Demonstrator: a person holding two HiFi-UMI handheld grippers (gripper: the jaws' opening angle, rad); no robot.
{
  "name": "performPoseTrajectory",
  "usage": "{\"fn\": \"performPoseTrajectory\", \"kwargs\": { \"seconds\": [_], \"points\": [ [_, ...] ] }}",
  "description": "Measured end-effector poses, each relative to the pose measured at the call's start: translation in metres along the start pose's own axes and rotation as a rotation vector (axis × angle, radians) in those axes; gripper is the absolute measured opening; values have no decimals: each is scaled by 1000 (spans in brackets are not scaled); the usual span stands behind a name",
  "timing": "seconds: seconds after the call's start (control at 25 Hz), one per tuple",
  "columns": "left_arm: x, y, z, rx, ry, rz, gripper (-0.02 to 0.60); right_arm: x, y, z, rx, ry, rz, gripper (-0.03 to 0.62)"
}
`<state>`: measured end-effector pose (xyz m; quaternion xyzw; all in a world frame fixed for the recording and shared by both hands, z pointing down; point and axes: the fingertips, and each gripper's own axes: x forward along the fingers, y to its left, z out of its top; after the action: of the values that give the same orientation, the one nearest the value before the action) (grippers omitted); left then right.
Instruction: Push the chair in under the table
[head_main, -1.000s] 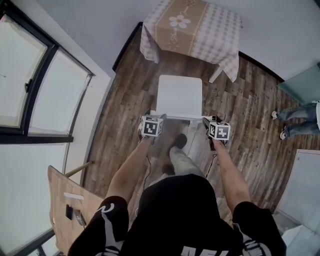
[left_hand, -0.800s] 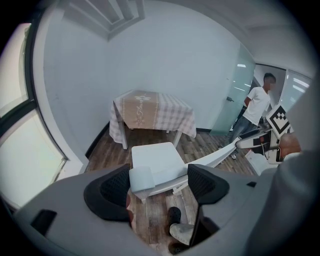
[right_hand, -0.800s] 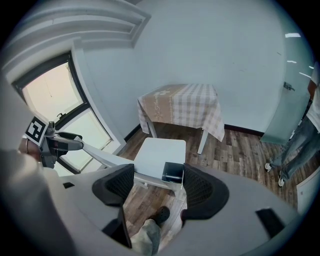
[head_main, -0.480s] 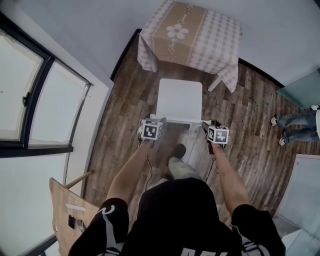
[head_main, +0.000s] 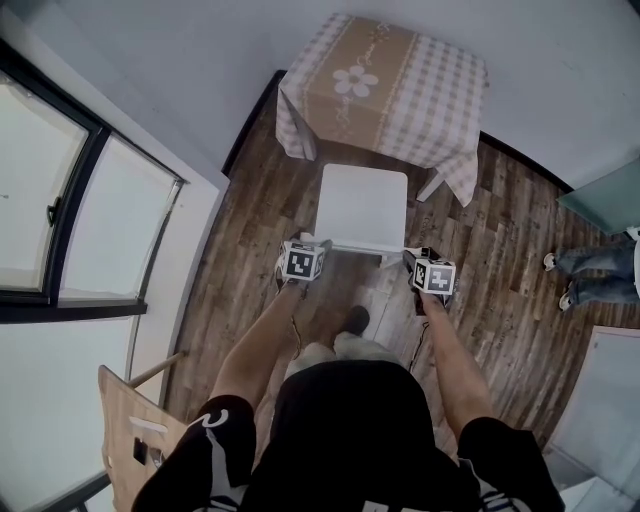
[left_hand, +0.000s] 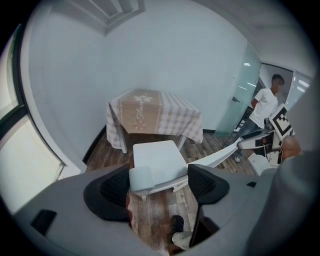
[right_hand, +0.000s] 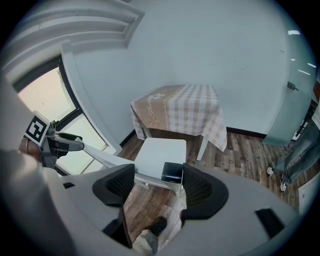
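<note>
The chair (head_main: 362, 205) stands on the floor (head_main: 500, 250) near its far edge by the wall. Its seat faces the table (head_main: 385, 80), and its front edge is just short of the hanging cloth (head_main: 455, 150), so it is not yet under.

The left tongs (head_main: 312, 241) are apart, with the left end of the back rail (head_main: 355, 242) between them, close against the left pad. The right tongs (head_main: 412, 256) are apart too, with the rail's right end between them, next to the right pad. Neither pair is clamped on the rail.

The step in hand looks like the push itself. It should go best with both tongs kept level on the rail and pressed forward together, so that the chair does not swing to one side. The seat looks roughly in line with the gap between the table legs. The right front corner sits nearer a leg (head_main: 432, 185), so that side needs watching. A low, steady push should stop the chair tipping forward or its feet catching on the floor boards.

No brand or writing can be read. The cloth shows a flower motif (head_main: 355, 80), and each cube (head_main: 303, 261) carries only black-and-white square markers.
</note>
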<state>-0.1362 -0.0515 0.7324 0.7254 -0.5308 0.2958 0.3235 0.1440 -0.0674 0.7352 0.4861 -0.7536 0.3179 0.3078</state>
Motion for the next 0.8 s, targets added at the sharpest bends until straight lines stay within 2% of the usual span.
{"fn": "performPoseTrajectory", "kwargs": {
  "seconds": [0.36, 0.8],
  "points": [
    [23, 5, 31, -4, -12, 2, 356, 20, -16, 31, 3, 3, 7, 313],
    [50, 16, 65, -2, -1, -5, 357, 35, -30, 67, 14, 4, -24, 310]
  ]
}}
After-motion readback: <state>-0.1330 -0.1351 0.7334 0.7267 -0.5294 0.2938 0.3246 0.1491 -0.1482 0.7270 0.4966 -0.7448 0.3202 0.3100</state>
